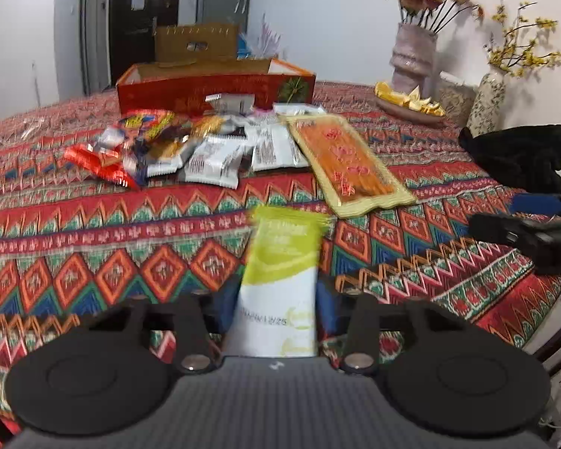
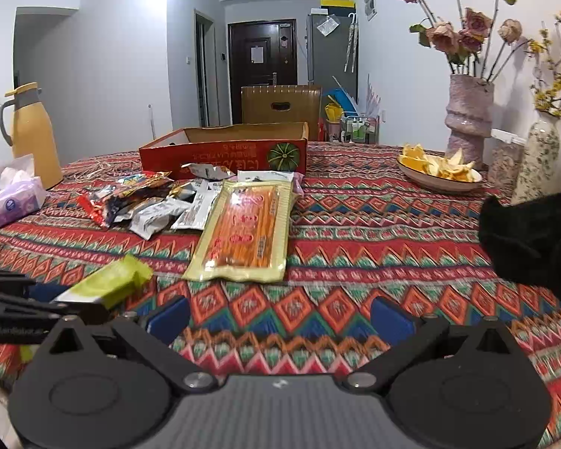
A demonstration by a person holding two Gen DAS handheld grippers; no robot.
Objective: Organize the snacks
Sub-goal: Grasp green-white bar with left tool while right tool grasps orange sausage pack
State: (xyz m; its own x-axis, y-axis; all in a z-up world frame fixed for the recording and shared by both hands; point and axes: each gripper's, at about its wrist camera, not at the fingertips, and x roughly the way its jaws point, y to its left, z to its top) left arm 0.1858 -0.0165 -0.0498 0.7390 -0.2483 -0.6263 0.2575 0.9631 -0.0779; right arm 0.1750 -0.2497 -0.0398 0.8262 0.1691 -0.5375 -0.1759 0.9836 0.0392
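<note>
My left gripper [image 1: 276,312] is shut on a green and white snack packet [image 1: 280,280] and holds it above the patterned tablecloth; the packet also shows in the right wrist view [image 2: 108,282]. My right gripper [image 2: 278,318] is open and empty, low over the cloth at the near edge. A pile of snack packets [image 1: 175,146] lies in front of a shallow red cardboard box [image 1: 213,89], also in the right wrist view [image 2: 224,149]. A large orange snack pack [image 2: 243,228] lies flat between the pile and my grippers.
A bowl of orange peel [image 2: 437,172], two flower vases [image 2: 467,119] and a black cloth [image 2: 535,239] stand at the right. A yellow thermos jug [image 2: 30,134] and a tissue pack [image 2: 17,198] are at the left. A chair back [image 2: 280,106] rises behind the box.
</note>
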